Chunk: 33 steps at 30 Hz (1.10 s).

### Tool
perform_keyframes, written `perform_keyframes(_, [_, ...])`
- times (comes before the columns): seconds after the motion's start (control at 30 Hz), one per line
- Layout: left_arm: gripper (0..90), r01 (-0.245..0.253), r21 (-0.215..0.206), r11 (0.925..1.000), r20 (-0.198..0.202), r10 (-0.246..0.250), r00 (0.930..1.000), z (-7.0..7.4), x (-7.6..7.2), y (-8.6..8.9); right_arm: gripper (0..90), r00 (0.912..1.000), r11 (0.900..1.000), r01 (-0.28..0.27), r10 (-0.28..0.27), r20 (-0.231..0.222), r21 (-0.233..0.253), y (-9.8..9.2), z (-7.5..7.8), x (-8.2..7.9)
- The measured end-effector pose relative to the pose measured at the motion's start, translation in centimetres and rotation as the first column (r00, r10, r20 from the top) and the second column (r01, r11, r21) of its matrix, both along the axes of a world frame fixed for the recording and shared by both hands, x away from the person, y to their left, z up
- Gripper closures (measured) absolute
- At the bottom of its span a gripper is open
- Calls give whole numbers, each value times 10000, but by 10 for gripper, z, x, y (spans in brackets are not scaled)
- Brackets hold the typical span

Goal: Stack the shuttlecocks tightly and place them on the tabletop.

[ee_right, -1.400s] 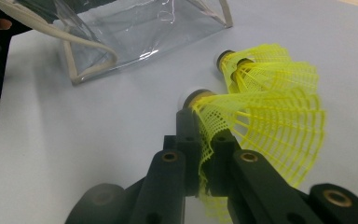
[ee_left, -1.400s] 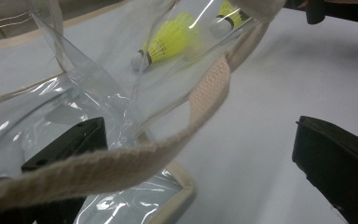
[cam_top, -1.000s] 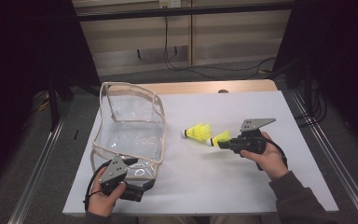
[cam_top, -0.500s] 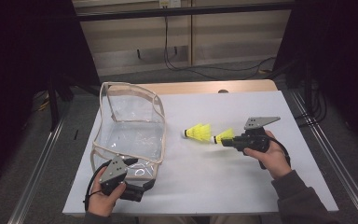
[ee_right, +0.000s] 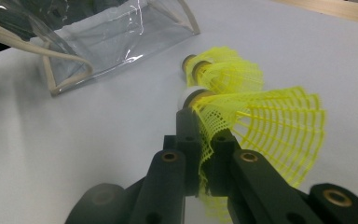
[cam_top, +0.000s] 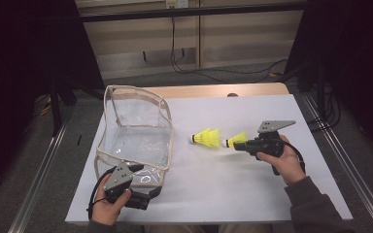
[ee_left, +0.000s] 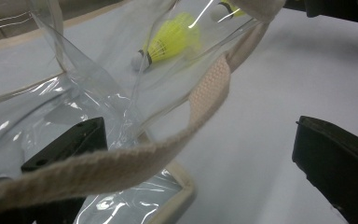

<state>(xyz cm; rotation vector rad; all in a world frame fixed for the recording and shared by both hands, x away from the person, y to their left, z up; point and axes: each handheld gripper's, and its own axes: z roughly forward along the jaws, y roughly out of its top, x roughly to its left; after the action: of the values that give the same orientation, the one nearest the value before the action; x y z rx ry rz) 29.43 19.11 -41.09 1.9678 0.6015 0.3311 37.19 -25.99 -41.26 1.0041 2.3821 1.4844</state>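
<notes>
High view has the white table (cam_top: 252,194) taking up the middle of the frame, with a clear plastic bag (cam_top: 136,131) with beige trim standing open at centre-left. The left gripper (cam_top: 143,196) sits at the lower left, right at the bag's near bottom edge. In the left gripper view its jaws are spread wide, one at the lower left behind the clear plastic and the other off at the lower right, with the bag's woven beige strap (ee_left: 121,163) running across between them, so it's not pinching anything as far as I can see. Over at centre-right of the high view, the right gripper (cam_top: 237,144) has a yellow shuttlecock (cam_top: 234,140) clamped in its tips. The right gripper view shows it really well: both jaws pressed together on the mesh skirt of that shuttlecock (ee_right: 261,126), cork end pointing away toward the top of the frame. A second yellow shuttlecock (cam_top: 205,138) lies on the table just left of the held one, between it and the bag, near the bag but not touching it. Same one shows through the plastic at the top centre of the left gripper view (ee_left: 170,42).
</notes>
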Motion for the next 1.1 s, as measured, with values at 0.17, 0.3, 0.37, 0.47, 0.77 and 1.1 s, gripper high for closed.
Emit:
perform_keyframes(0.17, [33, 4, 0, 10000, 4, -4, 10000, 0, 0, 0, 863, 9996, 9996, 275, -275, -8, -66, -3, -2, 2])
perform_keyframes(0.3, [33, 15, -20, 10000, 1, -15, 10000, 0, 0, 0, 863, 9993, 9992, 383, -383, 15, -143, -4, -3, 3])
perform_keyframes(0.37, [33, 4, -34, 10000, 18, -3, 10000, 0, 0, 0, 864, 9991, 9989, 415, -415, 20, -230, -3, -3, 3])
perform_keyframes(0.47, [33, 19, -5, 10000, 2, -19, 10000, 0, 0, 0, 864, 9990, 9986, 453, -453, 8, -259, -3, -4, 4])
perform_keyframes(0.77, [33, 5, -15, 10000, 11, -5, 10000, 0, 0, 0, 864, 9983, 9980, 587, -586, 17, -242, -4, -6, 7])
perform_keyframes(1.1, [32, -9, -7, 10000, -5, 9, 10000, 0, 0, 0, 863, 9976, 9972, 689, -688, 59, -277, -3, -7, 10])
